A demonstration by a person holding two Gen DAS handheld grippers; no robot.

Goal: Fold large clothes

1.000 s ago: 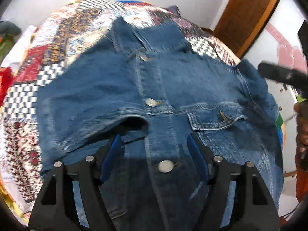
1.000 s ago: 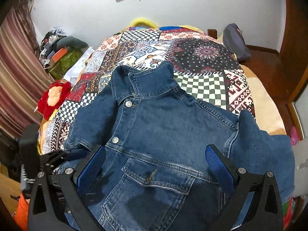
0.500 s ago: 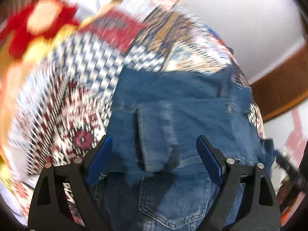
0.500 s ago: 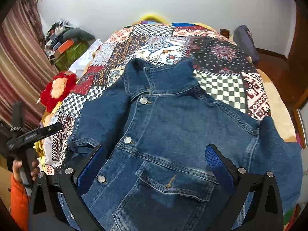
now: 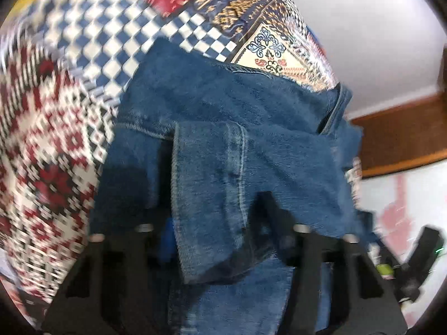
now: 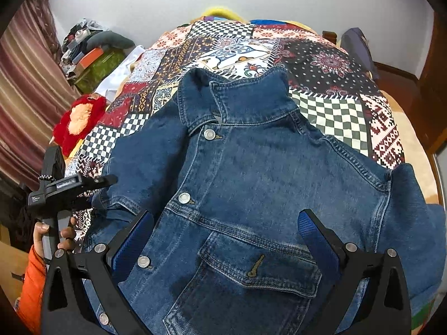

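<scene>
A blue denim jacket (image 6: 251, 184) lies front up on a patchwork quilt (image 6: 329, 64), collar toward the far wall. Its left sleeve is folded across the body. In the left wrist view the sleeve cuff (image 5: 212, 184) lies between the fingers of my left gripper (image 5: 216, 223), which look closed in on it; the frame is blurred. That gripper also shows in the right wrist view (image 6: 95, 187) at the jacket's left edge. My right gripper (image 6: 226, 237) is open above the chest pocket (image 6: 259, 265), holding nothing.
A red and orange plush toy (image 6: 78, 122) lies at the bed's left edge. Cluttered items (image 6: 92, 50) are piled by the striped curtain. A dark bag (image 6: 357, 47) sits at the far right of the bed. A wooden door (image 5: 402, 139) is on the right.
My left gripper has swung left from the button placket to the sleeve and closed in on the cuff. My right gripper has moved slightly forward over the jacket.
</scene>
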